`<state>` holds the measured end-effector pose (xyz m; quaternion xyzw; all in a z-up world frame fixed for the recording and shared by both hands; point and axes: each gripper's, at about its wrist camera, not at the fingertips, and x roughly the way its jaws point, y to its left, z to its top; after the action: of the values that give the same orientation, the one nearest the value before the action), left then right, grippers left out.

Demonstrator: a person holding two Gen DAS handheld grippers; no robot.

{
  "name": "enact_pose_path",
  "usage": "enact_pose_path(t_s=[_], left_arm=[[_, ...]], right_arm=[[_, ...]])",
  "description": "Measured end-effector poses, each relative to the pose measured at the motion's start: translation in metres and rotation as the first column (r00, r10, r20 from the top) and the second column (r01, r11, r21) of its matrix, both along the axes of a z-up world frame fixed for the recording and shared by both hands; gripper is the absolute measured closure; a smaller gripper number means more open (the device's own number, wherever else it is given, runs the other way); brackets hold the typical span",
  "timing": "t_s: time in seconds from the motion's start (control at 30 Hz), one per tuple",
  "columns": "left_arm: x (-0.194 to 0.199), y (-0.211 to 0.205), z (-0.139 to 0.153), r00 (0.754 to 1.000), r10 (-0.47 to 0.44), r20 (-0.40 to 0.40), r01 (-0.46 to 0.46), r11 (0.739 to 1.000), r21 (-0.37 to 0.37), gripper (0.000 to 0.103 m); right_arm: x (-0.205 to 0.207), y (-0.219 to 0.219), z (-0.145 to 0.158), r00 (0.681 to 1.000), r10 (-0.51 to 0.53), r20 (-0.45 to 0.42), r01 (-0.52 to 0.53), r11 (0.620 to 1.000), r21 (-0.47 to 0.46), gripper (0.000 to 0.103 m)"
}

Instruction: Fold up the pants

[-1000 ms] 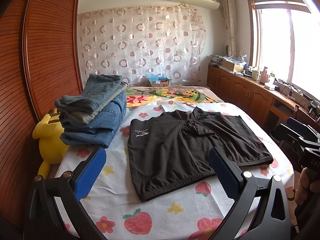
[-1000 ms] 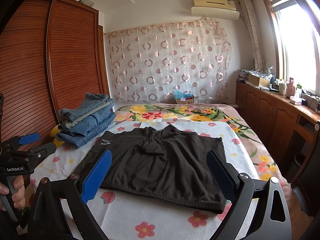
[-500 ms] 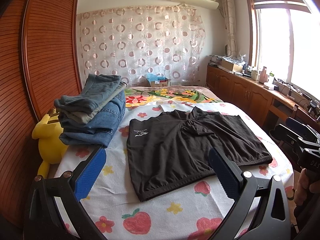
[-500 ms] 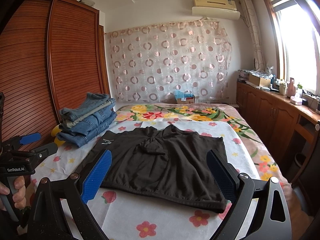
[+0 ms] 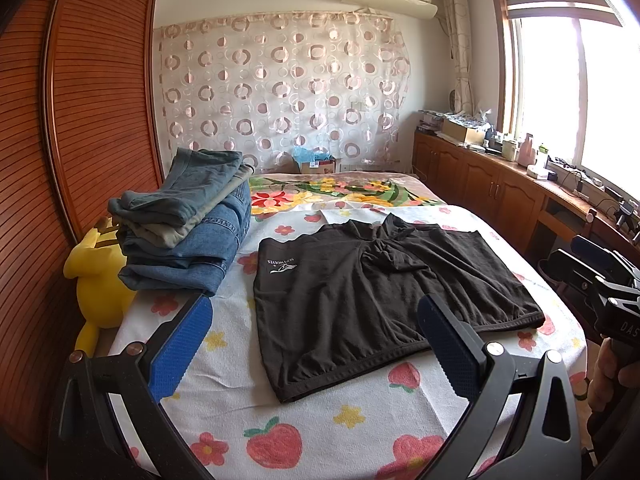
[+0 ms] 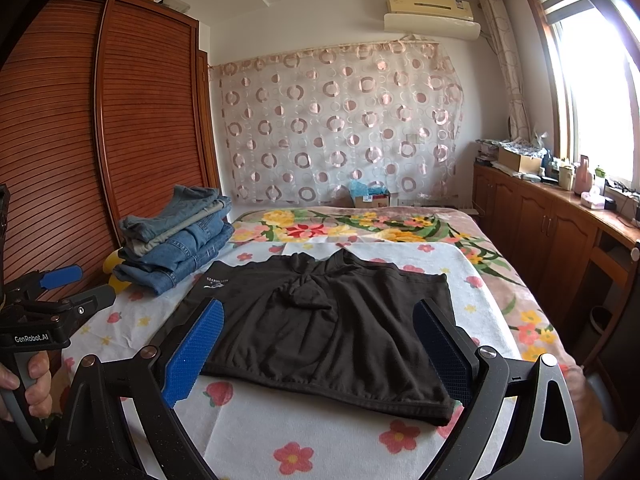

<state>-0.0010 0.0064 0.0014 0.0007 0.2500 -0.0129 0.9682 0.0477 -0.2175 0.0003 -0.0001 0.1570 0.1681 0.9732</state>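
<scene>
Dark brown shorts (image 5: 372, 292) lie spread flat on the bed, waistband toward me, legs pointing away, with a bunched fold at the crotch; they also show in the right wrist view (image 6: 324, 328). My left gripper (image 5: 314, 334) is open and empty, held above the near left part of the bed. My right gripper (image 6: 318, 346) is open and empty, above the near edge of the shorts. Each gripper also shows in the other view: the right one (image 5: 600, 276) and the left one (image 6: 60, 292).
A stack of folded jeans (image 5: 188, 224) sits on the bed's left side, with a yellow plush toy (image 5: 100, 276) beside it against the wooden wardrobe (image 5: 80, 120). The bed cover (image 5: 320, 420) has a strawberry print. Wooden cabinets (image 6: 540, 232) run along the right wall.
Both views have shifted only slightly; the left gripper has drifted a little. The shorts have not moved and both grippers stay open.
</scene>
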Motion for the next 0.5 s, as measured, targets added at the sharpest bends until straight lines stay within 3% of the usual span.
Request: enact_pose_path(t_s=[0.5], left_arm=[[-0.0011,-0.0011,-0.0007,1.0,0.002,0.0,-0.002,1.0,0.001,0.0]], right_arm=[[0.0004,-0.0002,-0.0002,1.0,0.0,0.0,0.0,1.0,0.002,0.007]])
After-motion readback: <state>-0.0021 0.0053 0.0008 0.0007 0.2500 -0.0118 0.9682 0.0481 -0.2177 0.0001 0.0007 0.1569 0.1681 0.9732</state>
